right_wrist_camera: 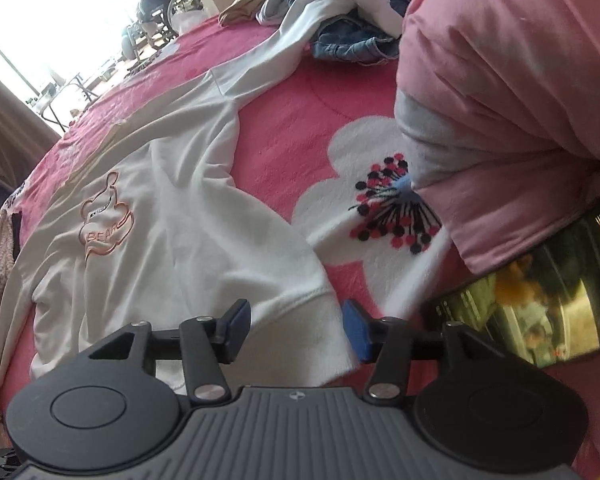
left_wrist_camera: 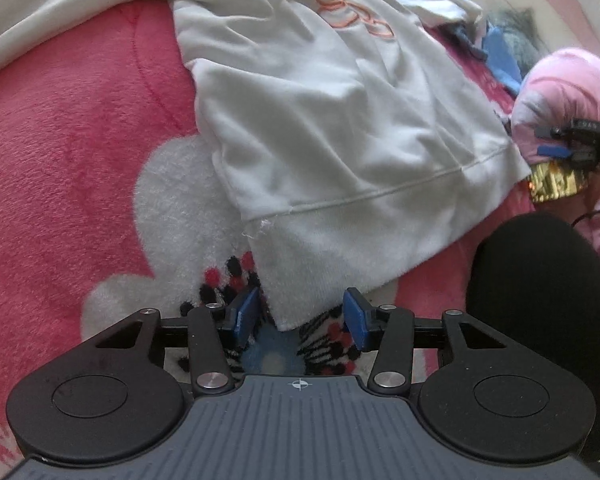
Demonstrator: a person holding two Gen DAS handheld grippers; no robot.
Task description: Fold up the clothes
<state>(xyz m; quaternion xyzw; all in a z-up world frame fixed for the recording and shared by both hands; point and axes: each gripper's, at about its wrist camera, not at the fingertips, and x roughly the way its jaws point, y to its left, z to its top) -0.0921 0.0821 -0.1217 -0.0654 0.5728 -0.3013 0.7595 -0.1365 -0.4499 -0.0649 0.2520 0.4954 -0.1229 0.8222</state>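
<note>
**Left wrist view: both grippers spread at the sweatshirt hem**

White sweatshirt (left_wrist_camera: pixel 340 120) lies flat on the pink flower blanket (left_wrist_camera: pixel 80 140). Left gripper (left_wrist_camera: pixel 300 316) is spread wide, a hem corner sitting between its blue pads (left_wrist_camera: pixel 246 312). Right gripper (right_wrist_camera: pixel 296 326) is spread around the hem's other end. A phone (right_wrist_camera: pixel 540 300) lies just beside that end, screen lit.

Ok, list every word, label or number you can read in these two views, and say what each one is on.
"BEAR": orange outline lettering inside the bear-shaped design on the chest of the white sweatshirt.
Left wrist view: the same orange design is seen at an angle, not readable.
Phone screen beside the pink blanket: shows a picture, any text too blurred.
Right gripper in the left wrist view: pale marking on top, too small to read.
</note>
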